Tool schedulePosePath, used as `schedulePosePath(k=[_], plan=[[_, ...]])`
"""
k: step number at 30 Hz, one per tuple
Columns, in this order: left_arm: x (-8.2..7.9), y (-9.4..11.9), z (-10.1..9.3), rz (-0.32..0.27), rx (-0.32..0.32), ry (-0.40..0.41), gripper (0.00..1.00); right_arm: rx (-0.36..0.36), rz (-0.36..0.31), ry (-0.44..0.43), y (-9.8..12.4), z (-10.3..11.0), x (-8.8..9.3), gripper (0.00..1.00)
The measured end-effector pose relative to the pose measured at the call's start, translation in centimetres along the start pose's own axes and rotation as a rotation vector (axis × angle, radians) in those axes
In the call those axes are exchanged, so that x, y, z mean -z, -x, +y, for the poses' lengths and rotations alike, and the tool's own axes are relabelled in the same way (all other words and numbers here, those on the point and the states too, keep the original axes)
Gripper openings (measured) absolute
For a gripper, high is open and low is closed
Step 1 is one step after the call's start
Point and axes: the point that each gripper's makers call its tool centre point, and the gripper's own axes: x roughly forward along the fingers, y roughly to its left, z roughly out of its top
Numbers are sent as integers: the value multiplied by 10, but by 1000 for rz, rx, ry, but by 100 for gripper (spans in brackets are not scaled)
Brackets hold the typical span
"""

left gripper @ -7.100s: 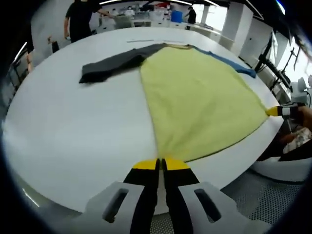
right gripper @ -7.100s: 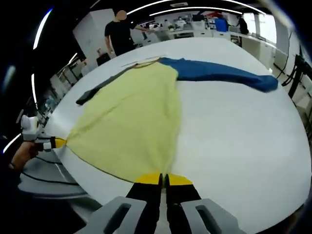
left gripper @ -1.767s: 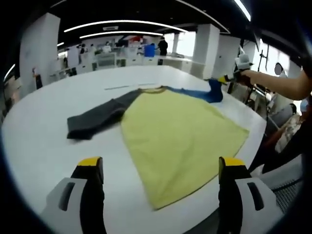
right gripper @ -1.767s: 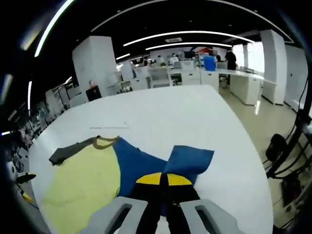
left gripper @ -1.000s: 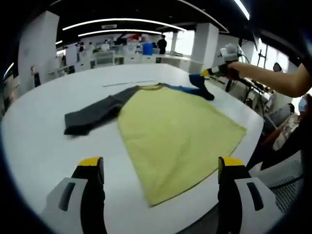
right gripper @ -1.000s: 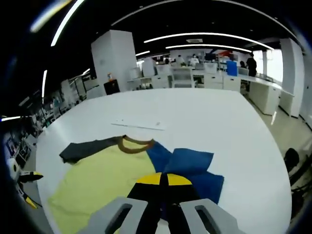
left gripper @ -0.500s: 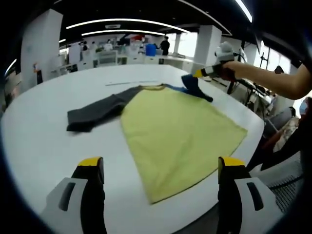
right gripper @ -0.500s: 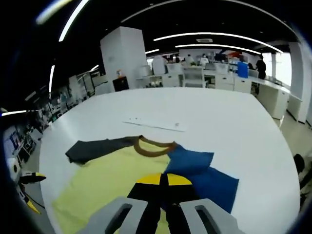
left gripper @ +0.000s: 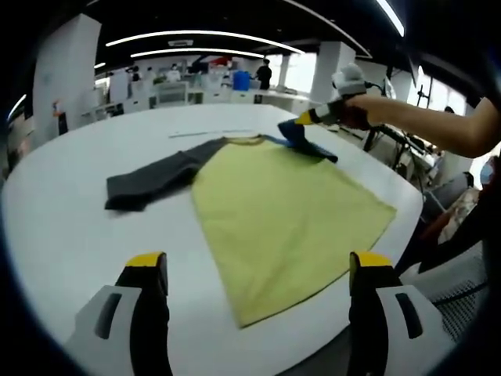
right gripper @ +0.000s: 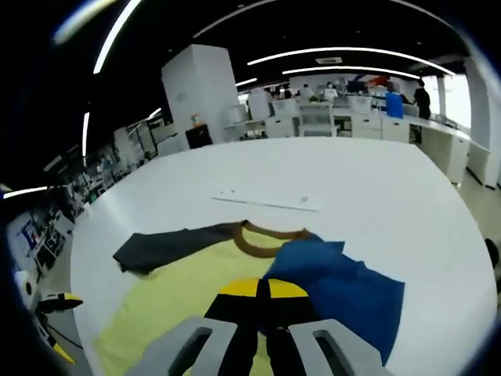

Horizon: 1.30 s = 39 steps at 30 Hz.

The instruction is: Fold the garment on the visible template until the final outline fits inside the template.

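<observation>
in the left gripper view the garment (left gripper: 282,211) lies flat across the centre of the white table (left gripper: 70,235), its yellow body spreading toward the lower right and its grey sleeve (left gripper: 153,176) reaching left. the left gripper (left gripper: 258,270) sits at the bottom of the frame, jaws spread wide with nothing between them. in the upper right the right gripper (left gripper: 304,118) pinches the blue sleeve (left gripper: 301,141), lifted and doubled over near the collar. in the right gripper view its jaws (right gripper: 262,288) look clamped on that blue cloth (right gripper: 337,286), though the contact is partly hidden.
</observation>
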Motion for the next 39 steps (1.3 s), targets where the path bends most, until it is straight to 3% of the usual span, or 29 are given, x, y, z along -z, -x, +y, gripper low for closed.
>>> schedulePosePath(k=[11, 39], plan=[[0, -2, -2, -3, 9, -1, 93, -35, 17, 9, -13, 26, 2, 0], [6, -3, 2, 8, -6, -2, 93, -146, 7, 75, -40, 83, -13, 0]])
